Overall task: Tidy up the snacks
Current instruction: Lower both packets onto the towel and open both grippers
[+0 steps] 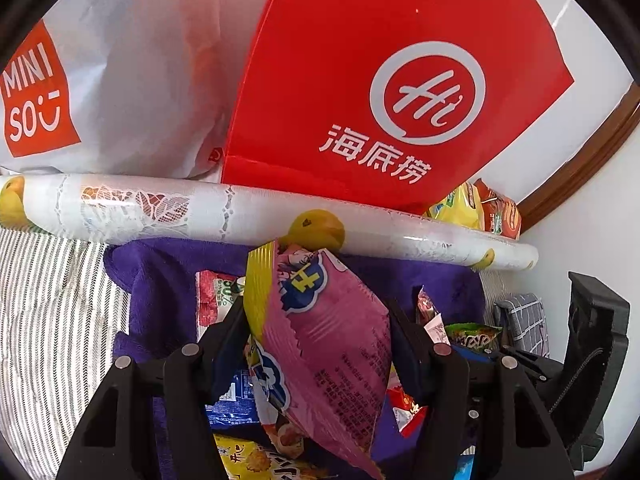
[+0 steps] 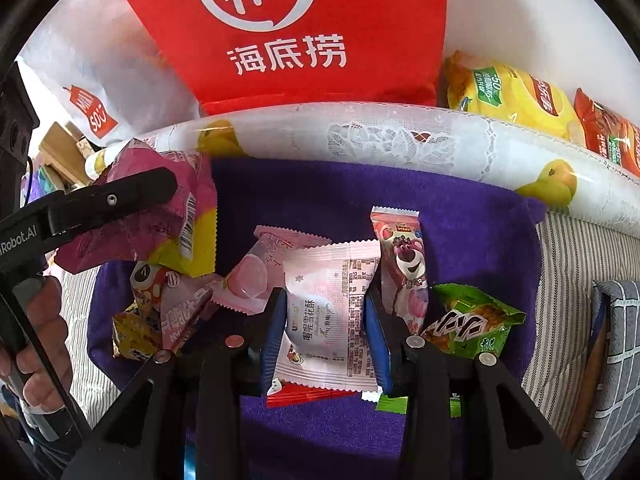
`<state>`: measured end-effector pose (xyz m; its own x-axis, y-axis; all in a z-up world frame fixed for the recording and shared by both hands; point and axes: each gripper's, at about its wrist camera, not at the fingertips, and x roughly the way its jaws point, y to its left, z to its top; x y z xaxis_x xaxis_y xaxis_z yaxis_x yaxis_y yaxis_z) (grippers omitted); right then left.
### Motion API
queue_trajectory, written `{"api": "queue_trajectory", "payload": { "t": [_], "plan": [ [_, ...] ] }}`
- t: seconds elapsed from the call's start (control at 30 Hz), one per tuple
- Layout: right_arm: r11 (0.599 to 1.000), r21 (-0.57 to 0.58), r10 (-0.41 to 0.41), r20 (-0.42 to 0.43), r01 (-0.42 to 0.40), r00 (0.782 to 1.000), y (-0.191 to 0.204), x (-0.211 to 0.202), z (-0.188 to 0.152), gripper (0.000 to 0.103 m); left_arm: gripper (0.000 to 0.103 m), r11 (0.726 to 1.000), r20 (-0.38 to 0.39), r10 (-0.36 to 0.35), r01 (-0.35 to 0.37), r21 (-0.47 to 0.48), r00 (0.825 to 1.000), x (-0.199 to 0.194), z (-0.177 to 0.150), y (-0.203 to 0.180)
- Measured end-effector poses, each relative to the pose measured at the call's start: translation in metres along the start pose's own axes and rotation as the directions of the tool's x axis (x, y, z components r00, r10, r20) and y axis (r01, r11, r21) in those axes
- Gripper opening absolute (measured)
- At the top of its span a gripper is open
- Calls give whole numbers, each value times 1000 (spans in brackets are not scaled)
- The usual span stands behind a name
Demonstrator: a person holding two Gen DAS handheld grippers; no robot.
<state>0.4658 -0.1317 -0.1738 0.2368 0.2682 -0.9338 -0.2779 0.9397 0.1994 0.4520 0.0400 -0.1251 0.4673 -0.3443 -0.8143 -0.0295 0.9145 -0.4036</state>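
At the centre of the left wrist view, the left gripper (image 1: 320, 320) is clamped on a puffy pink-and-yellow foil snack bag (image 1: 320, 344), lifted above a purple fleece cloth (image 1: 160, 276) strewn with wrapped snacks. In the right wrist view, the right gripper (image 2: 326, 332) at lower centre has its blue-padded fingers (image 2: 376, 344) against both sides of a pale pink square snack packet (image 2: 328, 312) lying on the cloth, beside a bear-printed candy wrapper (image 2: 404, 264) and a green crinkled snack pouch (image 2: 472, 324). A red paper bag with a white logo (image 2: 312, 32) stands along the top of the frame, behind a rolled white lace-patterned plastic sheet (image 2: 380, 136).
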Motion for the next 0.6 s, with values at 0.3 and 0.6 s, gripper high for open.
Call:
{"api": "queue_trajectory", "payload": {
  "t": [0.3, 0.6],
  "plan": [
    [1000, -8, -12, 53, 12, 999, 0, -22, -1, 52, 64, 1000, -75, -14, 15, 12, 997, 5, -2, -4],
    [1000, -16, -8, 92, 9, 996, 2, -38, -1, 52, 73, 999, -84, 14, -11, 37, 996, 0, -2, -6]
  ]
}}
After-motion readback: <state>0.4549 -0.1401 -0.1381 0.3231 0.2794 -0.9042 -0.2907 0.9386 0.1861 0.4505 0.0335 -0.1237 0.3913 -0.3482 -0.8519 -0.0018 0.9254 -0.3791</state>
